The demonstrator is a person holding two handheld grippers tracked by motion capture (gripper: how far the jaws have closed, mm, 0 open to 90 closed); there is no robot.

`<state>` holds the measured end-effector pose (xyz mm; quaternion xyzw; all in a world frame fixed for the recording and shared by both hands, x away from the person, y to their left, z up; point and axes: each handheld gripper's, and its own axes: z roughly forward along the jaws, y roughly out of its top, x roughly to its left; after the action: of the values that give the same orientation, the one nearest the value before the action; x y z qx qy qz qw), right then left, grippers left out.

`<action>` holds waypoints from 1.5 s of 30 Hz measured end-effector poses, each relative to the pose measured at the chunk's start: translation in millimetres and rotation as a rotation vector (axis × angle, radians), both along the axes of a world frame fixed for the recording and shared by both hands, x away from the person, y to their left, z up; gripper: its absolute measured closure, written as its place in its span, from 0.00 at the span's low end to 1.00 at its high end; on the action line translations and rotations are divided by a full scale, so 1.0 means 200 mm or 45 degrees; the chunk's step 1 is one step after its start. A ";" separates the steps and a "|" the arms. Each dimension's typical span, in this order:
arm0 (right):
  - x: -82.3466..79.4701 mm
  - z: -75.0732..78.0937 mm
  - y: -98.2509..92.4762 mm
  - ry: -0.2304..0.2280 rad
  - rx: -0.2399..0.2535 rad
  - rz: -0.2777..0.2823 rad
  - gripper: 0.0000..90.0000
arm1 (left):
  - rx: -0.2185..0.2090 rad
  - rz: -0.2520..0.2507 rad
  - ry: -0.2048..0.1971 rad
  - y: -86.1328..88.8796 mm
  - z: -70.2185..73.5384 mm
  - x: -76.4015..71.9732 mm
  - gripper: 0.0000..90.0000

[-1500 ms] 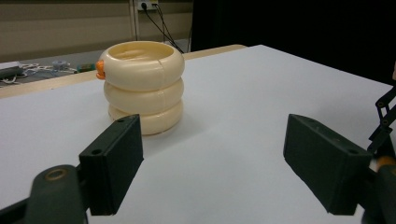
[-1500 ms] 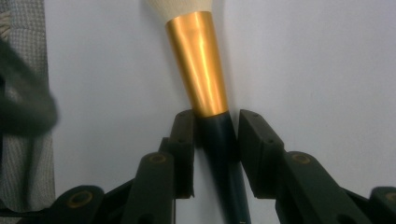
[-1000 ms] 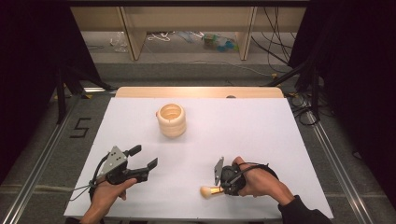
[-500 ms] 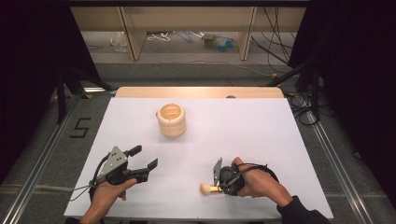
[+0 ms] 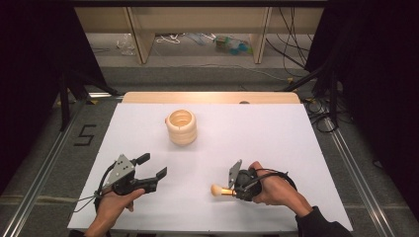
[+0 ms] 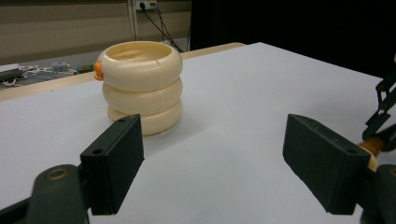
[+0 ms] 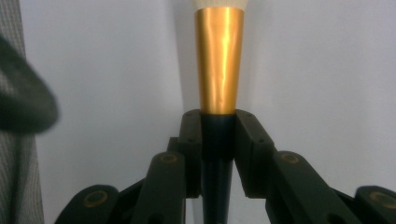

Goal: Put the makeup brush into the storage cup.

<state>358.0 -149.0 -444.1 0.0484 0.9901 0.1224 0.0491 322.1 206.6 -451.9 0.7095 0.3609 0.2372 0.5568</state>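
The step in hand looks like the pick-up of a makeup brush with a cream bristle head, gold metal ferrule and dark handle (image 5: 221,190), which is lying near the front edge of the white table (image 5: 276,138). The right gripper (image 5: 238,181) is clamping it: its 2 fingers (image 7: 192,140) are pressing on the dark handle just behind the gold ferrule, closed as far as the handle allows, with the bristle head pointing toward the person's left. Whether the brush is already clear of the table cannot be told.

The left gripper (image 5: 152,167) is hovering over the front left of the table, its fingers (image 6: 116,161) standing wide apart and holding nothing, aiming toward the cream holder made of 3 stacked rounded rings (image 5: 181,127), which is standing upright well apart from both grippers, nearer the far side.

The next move probably calls for lifting the brush, carrying it over to the holder's open top, tilting it upright and lowering it in without knocking the holder over.
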 end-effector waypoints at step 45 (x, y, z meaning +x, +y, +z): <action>0.10 0.22 -0.16 -0.158 1.038 -0.391 0.83 | -0.088 -0.181 0.066 -0.20 0.00 -0.07 0.22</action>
<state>377.9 -180.4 -400.3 0.2029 0.8373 0.4971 0.1029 308.6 167.5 -451.6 0.7197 0.3318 0.1661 0.5868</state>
